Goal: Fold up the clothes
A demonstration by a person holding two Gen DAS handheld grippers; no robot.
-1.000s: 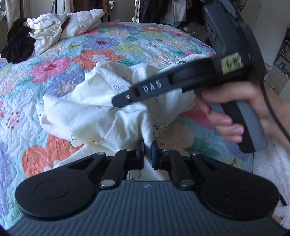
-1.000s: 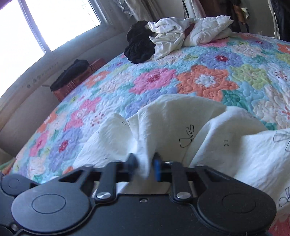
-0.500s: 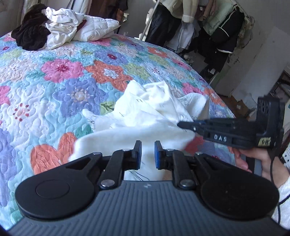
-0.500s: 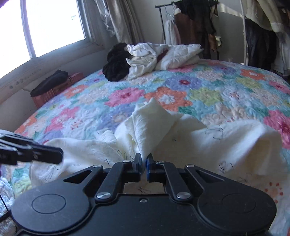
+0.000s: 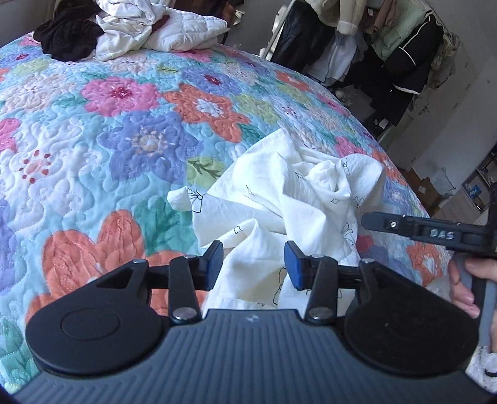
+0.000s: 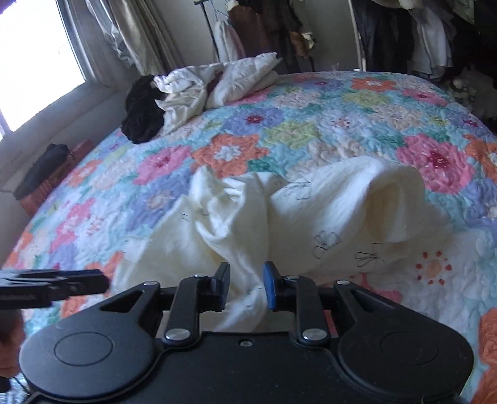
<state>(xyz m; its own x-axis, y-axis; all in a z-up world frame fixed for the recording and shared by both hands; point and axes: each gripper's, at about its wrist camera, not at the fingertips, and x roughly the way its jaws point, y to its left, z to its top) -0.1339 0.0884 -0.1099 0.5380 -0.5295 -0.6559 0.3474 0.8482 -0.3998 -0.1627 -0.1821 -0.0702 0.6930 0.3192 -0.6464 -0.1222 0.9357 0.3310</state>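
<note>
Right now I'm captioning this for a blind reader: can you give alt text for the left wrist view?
A crumpled white garment lies on a flowered quilt, part of it between the open jaws of the left gripper, which have just been opening. The right gripper reaches in from the right, and a pile of clothes sits at the bed's far end.

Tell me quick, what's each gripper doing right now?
Left gripper: open, just released the cream garment.
Right gripper: open, cloth loose between its jaws.
</note>
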